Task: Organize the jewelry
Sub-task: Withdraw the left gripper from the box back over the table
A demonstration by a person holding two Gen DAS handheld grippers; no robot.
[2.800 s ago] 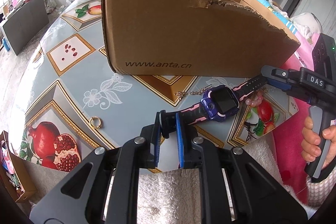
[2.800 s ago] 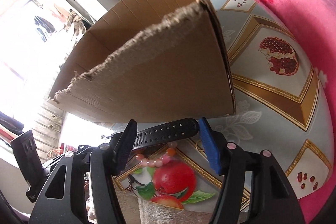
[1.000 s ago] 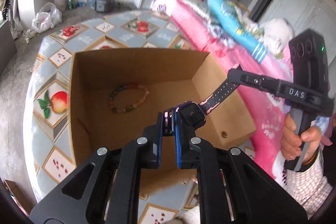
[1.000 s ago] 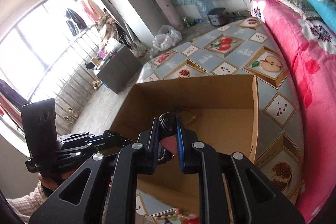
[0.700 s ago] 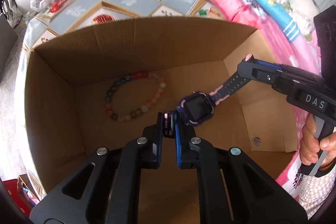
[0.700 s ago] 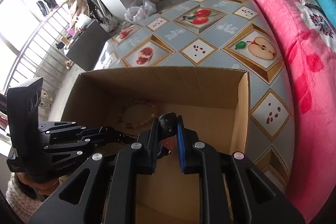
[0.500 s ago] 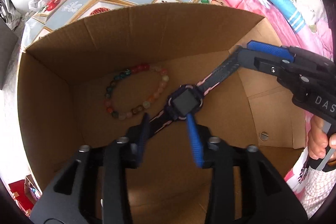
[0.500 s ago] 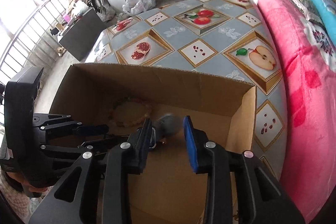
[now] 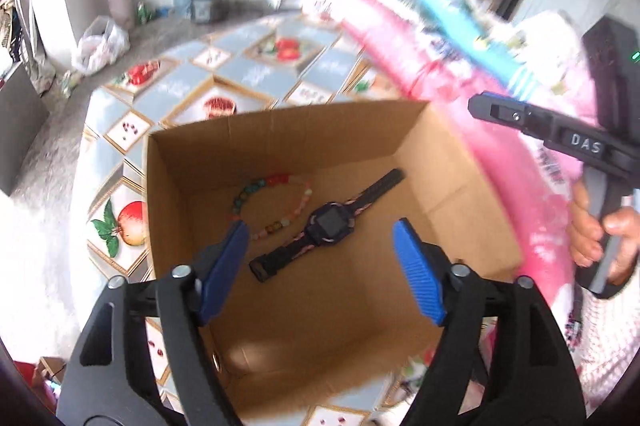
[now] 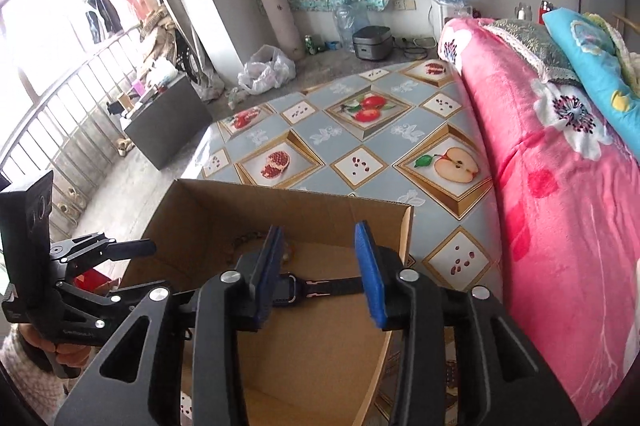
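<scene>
Purple watch (image 9: pixel 329 225) on box floor (image 9: pixel 320 306), seemingly below spread left tool (image 9: pixel 320 272).

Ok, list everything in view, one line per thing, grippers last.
cardboard box: one, brown, open-topped, on the table.
watch: one, dark with pink-trimmed strap, flat on the box floor.
bead bracelet: one, multicoloured, box floor, left of the watch.
table: one, grey-blue fruit-print cover, under the box.
blanket: one, pink floral, right of the table.
plastic bag: one, white, on the floor beyond.
left gripper: black, blue pads, open above the box.
right gripper: same, open above the box.
</scene>
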